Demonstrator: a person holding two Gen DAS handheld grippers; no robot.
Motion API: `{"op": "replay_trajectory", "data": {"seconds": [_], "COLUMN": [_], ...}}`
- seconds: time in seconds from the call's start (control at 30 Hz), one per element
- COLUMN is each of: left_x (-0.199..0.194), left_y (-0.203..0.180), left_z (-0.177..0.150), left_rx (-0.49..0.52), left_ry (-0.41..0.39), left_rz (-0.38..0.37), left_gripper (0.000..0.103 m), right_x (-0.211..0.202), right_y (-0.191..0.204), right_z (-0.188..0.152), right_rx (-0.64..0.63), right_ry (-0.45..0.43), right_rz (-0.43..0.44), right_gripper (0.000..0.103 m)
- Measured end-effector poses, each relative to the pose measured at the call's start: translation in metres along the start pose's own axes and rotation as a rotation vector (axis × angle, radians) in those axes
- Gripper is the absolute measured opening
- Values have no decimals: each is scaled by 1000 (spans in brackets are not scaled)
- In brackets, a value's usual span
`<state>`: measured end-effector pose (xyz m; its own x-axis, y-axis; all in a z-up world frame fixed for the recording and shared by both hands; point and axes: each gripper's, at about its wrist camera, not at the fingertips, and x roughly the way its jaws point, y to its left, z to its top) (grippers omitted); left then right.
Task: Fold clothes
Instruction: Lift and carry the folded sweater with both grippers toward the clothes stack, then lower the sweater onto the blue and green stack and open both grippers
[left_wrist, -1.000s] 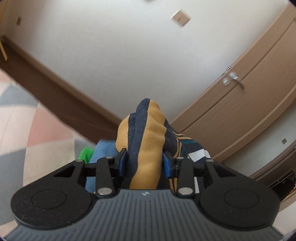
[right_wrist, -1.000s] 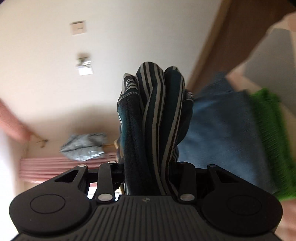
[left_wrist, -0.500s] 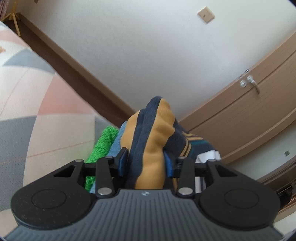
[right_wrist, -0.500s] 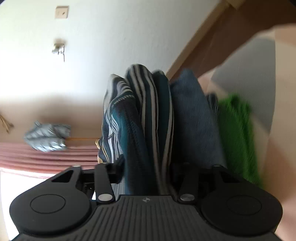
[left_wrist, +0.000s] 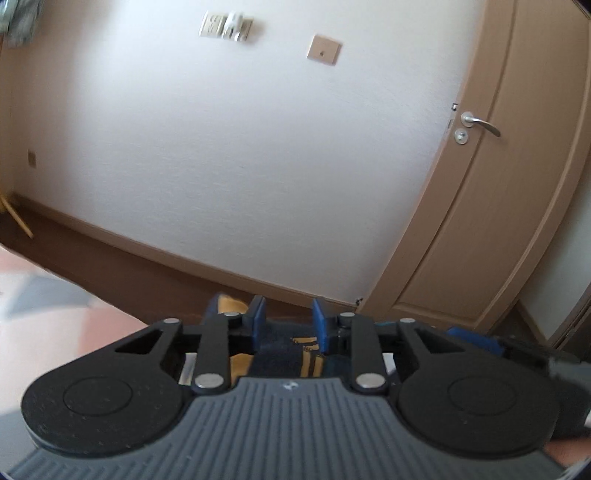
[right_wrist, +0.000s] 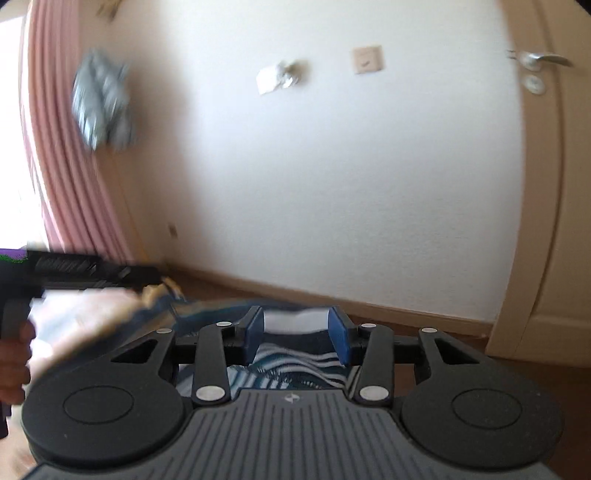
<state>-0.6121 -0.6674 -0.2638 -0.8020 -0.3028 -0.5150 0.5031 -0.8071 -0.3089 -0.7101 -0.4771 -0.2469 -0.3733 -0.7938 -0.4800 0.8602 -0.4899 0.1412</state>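
Both sets of jaws stand spread apart with nothing pinched between them. Low in the middle of the left wrist view, the left gripper (left_wrist: 287, 322) shows its blue-padded fingers (left_wrist: 257, 320) parted, and the navy garment with mustard-yellow bands (left_wrist: 284, 345) lies beneath and behind them, seen through the gap and under the black linkage, not clamped. Its yellow edge pokes up just left of the left pad. Behind it, a white wall (left_wrist: 240, 147) fills most of the frame, with a brown skirting board (left_wrist: 147, 251) running along its foot, a beige wall plate (left_wrist: 324, 50) in the upper middle, and a light brown door with a metal lever handle (left_wrist: 480, 124) on the right. In the right wrist view, the right gripper (right_wrist: 297, 330) sits low in the centre, its blue pads likewise wide apart, and the same garment's dark teal part with white stripes (right_wrist: 288, 365) lies under the gap, with a white strip of cloth showing between the pads. At the left edge of that frame, blurred, the other black gripper body reaches inward above the cloth, with the fingers of a person's hand (right_wrist: 14, 362) wrapped on its handle. A pink pleated curtain (right_wrist: 62, 166) hangs along the upper left, with a blurred grey bundle (right_wrist: 101, 105) in front of it.
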Motion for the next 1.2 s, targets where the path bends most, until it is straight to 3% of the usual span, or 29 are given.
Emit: {"op": "replay_trajectory", "data": {"seconds": [0.07,0.13,0.2,0.3,0.4,0.5,0.6,0.7,0.93,1.1,1.2], "left_x": [17,22,28,32,12,-33,-75,-97,-103,-90,-100], "left_y": [18,37,51,54,42,31,23,14,-8,-19,-38], "left_z": [-10,-20,-28,-28,-12,-8,-17,-37,-97,-111,-102], "left_rx": [-56,-141,-212,-226,-202,-155,-58,-16,98,113,136], "left_ry": [23,20,23,42,28,-47,-76,-71,-14,-28,-4], "left_rz": [19,-4,-29,-14,39,83,140,135,167,217,272], "left_gripper": [13,8,5,5,4,10,10,10,12,14,14], "right_x": [14,18,27,40,45,5,-42,-75,-84,-72,-76], "right_y": [8,15,10,0,-17,-26,-18,-1,7,-1,1], "right_z": [-17,-39,-54,-51,-33,-14,-13,-31,-97,-113,-99], "right_rx": [-47,-107,-71,-39,-52,-77,-88,-109,-285,-331,-291], "right_ry": [52,29,33,48,75,38,-20,-30,28,27,71], "right_rz": [6,10,29,35,36,41,113,196,206,211,207], "right_gripper": [37,35,35,35,36,40,41,41,40,39,43]}}
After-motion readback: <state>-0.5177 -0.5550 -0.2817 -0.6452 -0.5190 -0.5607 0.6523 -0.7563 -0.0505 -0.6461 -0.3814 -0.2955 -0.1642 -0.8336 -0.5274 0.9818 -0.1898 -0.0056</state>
